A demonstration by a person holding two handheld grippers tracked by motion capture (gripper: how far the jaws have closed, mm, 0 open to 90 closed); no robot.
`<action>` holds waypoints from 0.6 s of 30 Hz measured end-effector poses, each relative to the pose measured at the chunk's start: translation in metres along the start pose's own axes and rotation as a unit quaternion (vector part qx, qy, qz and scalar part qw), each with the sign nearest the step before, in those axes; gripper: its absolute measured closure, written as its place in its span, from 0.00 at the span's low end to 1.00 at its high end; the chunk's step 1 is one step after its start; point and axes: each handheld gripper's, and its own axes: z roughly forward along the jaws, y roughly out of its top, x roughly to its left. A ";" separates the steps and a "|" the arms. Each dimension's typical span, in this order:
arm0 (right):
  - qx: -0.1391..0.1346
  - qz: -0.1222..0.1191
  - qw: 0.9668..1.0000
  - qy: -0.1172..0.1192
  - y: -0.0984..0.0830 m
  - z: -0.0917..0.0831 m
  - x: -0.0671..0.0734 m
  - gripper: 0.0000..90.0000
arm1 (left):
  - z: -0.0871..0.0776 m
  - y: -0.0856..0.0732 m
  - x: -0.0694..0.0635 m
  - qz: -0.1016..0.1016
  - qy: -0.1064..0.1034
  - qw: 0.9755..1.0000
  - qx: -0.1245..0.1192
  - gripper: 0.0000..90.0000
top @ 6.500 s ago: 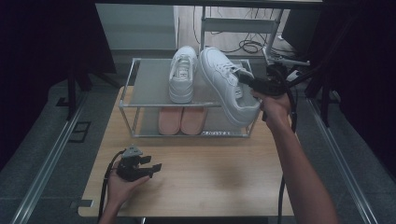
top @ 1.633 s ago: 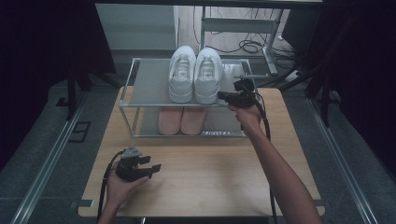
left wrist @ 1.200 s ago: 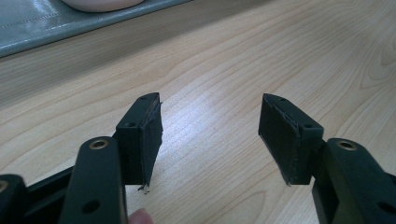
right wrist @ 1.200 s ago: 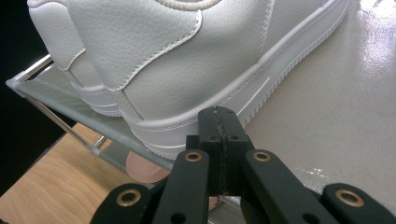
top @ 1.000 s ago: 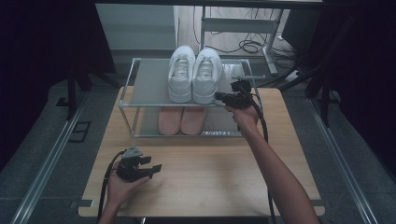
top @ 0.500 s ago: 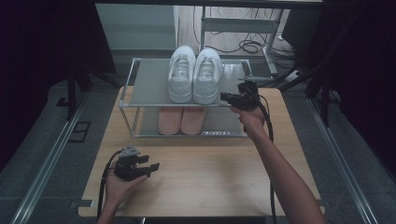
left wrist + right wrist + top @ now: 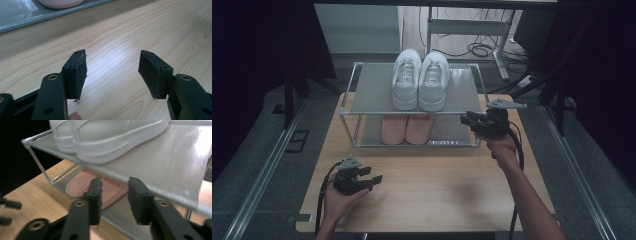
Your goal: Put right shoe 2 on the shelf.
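Two white sneakers [image 7: 420, 80] are sitting paired on rack top shelf [image 7: 372, 95] | right hand-held gripper [image 7: 472, 121] is hanging empty beside rack, jaws having just been opening | left hand-held gripper [image 7: 371, 181] is resting open on bench [image 7: 437, 190] | placement appears done; withdrawal is remaining.

No text, label, brand or number can be read; a small strip of marks on the rack's [image 7: 362, 112] lower front rail is too blurred to make out.

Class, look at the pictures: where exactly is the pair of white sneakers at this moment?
In the high view the white sneakers stand side by side on the rack's top shelf, near its middle, directly above the pink slippers.
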 end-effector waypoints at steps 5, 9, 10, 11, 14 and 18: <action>-0.004 -0.007 1.000 -0.009 -0.024 -0.019 -0.004 0.61 | 0.001 0.000 -0.001 -0.001 0.000 1.000 0.002 0.45; -0.006 -0.005 1.000 -0.013 -0.043 -0.030 -0.009 0.58 | 0.002 0.000 -0.002 0.001 -0.001 1.000 0.004 0.45; -0.006 -0.005 1.000 -0.014 -0.048 -0.033 -0.010 0.58 | 0.003 0.000 -0.003 0.001 0.000 1.000 0.005 0.45; -0.005 -0.006 1.000 -0.014 -0.054 -0.035 -0.010 0.57 | 0.003 0.000 -0.003 0.002 -0.001 1.000 0.005 0.45; -0.007 -0.005 1.000 -0.015 -0.071 -0.042 -0.012 0.56 | 0.004 0.000 -0.004 0.003 -0.002 1.000 0.006 0.45; -0.003 0.006 1.000 -0.015 -0.099 -0.048 -0.013 0.55 | 0.004 0.000 -0.004 0.003 -0.003 1.000 0.004 0.45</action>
